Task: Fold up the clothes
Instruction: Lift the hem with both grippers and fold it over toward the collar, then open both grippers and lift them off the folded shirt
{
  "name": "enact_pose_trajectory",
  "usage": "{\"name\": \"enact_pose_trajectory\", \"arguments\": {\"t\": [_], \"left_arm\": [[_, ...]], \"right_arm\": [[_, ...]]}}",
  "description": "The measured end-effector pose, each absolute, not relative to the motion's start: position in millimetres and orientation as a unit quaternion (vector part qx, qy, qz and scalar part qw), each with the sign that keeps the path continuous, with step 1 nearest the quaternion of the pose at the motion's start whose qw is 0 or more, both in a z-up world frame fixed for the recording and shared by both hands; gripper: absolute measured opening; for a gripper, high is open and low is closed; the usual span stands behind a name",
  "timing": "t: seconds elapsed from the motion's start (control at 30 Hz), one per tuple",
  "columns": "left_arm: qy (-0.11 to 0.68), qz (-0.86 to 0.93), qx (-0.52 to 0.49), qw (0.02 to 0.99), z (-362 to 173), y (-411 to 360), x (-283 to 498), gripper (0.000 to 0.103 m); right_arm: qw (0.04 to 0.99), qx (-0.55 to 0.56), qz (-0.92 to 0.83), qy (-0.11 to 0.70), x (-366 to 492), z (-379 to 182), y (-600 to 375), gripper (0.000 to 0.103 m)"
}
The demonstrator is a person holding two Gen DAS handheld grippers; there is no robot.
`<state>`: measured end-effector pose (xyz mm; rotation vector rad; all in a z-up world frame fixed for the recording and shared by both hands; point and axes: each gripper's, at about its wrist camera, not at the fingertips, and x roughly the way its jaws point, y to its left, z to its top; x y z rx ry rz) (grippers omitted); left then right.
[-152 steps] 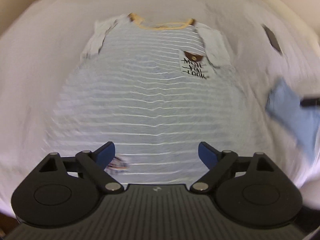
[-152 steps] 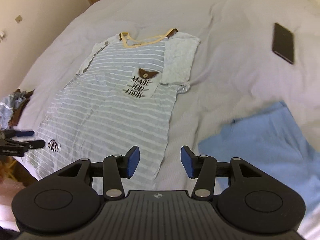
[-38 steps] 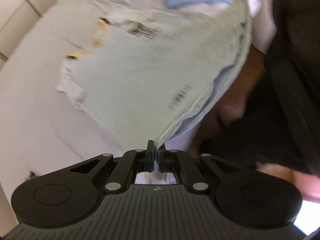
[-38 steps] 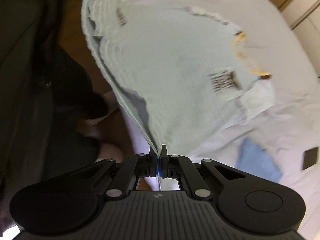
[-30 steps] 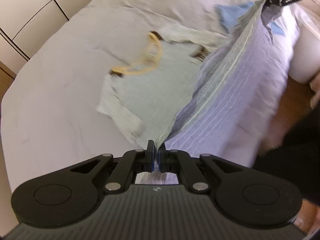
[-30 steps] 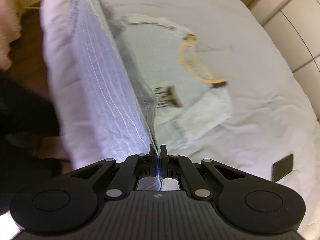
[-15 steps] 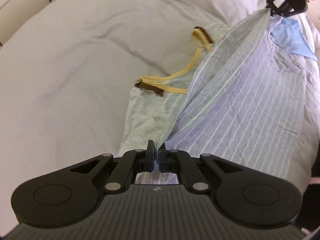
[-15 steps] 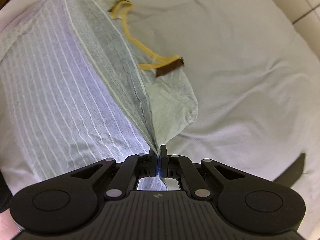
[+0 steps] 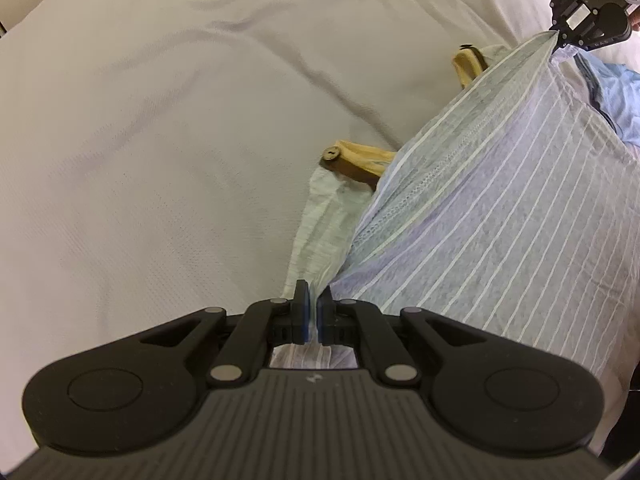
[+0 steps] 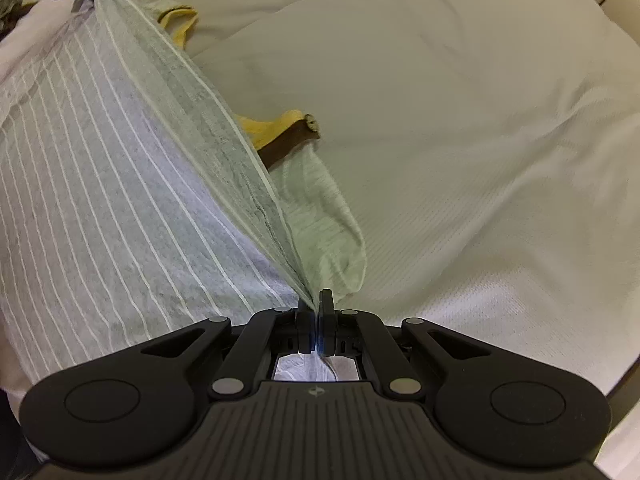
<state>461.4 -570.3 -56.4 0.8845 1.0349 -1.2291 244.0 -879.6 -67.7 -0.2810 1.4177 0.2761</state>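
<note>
While the bed (image 9: 168, 128) lies ahead of both pairs of fingers, the shirt (image 9: 500, 208) hangs half-folded, hem stretched over its collar (image 10: 280, 128) between left gripper (image 9: 313, 312) and right gripper (image 10: 315, 312), both pinching it, so laying down and further folds seemingly remain.
</note>
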Motion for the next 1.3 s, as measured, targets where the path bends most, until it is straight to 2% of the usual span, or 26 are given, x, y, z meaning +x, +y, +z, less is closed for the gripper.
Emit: {"name": "enact_pose_trajectory", "arguments": {"t": [0.4, 0.43, 0.53, 0.57, 0.63, 0.67, 0.7, 0.77, 1.0, 1.13, 1.23, 1.3], "left_arm": [[0.474, -0.52, 0.376, 0.603, -79.3, -596.5, 485.8, 0.002], [0.477, -0.516, 0.374, 0.605, -80.8, -596.9, 487.8, 0.003], [0.492, -0.497, 0.359, 0.618, -85.7, -595.9, 497.9, 0.017], [0.502, -0.488, 0.343, 0.627, -87.3, -593.6, 504.3, 0.021], [0.516, -0.463, 0.315, 0.648, -88.9, -587.1, 516.2, 0.021], [0.521, -0.449, 0.302, 0.66, -89.2, -583.3, 521.9, 0.019], [0.525, -0.437, 0.289, 0.67, -89.0, -579.2, 527.0, 0.018], [0.53, -0.421, 0.265, 0.687, -86.1, -570.0, 533.5, 0.018], [0.501, -0.459, 0.268, 0.683, -68.7, -571.8, 505.4, 0.018], [0.5, -0.528, 0.295, 0.62, -73.7, -599.5, 466.0, 0.018], [0.508, -0.557, 0.319, 0.575, -91.9, -618.4, 440.3, 0.018], [0.51, -0.562, 0.328, 0.562, -103.2, -628.6, 431.7, 0.018]], "right_arm": [[0.748, -0.101, 0.122, 0.644, 267.3, -93.5, -900.5, 0.0], [0.748, -0.099, 0.121, 0.644, 267.8, -94.5, -901.4, 0.0], [0.751, -0.093, 0.106, 0.645, 270.1, -99.1, -905.8, 0.004], [0.752, -0.091, 0.099, 0.645, 270.7, -100.3, -907.7, 0.007], [0.764, -0.081, 0.074, 0.635, 270.6, -99.6, -913.7, 0.009], [0.772, -0.073, 0.058, 0.629, 270.0, -98.2, -918.2, 0.015], [0.78, -0.067, 0.039, 0.622, 268.4, -96.1, -922.5, 0.025], [0.793, -0.05, 0.001, 0.607, 263.8, -91.3, -930.7, 0.032], [0.811, -0.039, -0.094, 0.576, 240.6, -73.4, -925.5, 0.031], [0.834, -0.005, -0.043, 0.55, 234.8, -60.2, -884.3, 0.031], [0.814, 0.049, 0.038, 0.577, 244.0, -76.0, -850.2, 0.03], [0.803, 0.037, 0.069, 0.591, 253.8, -92.8, -828.8, 0.03]]}}
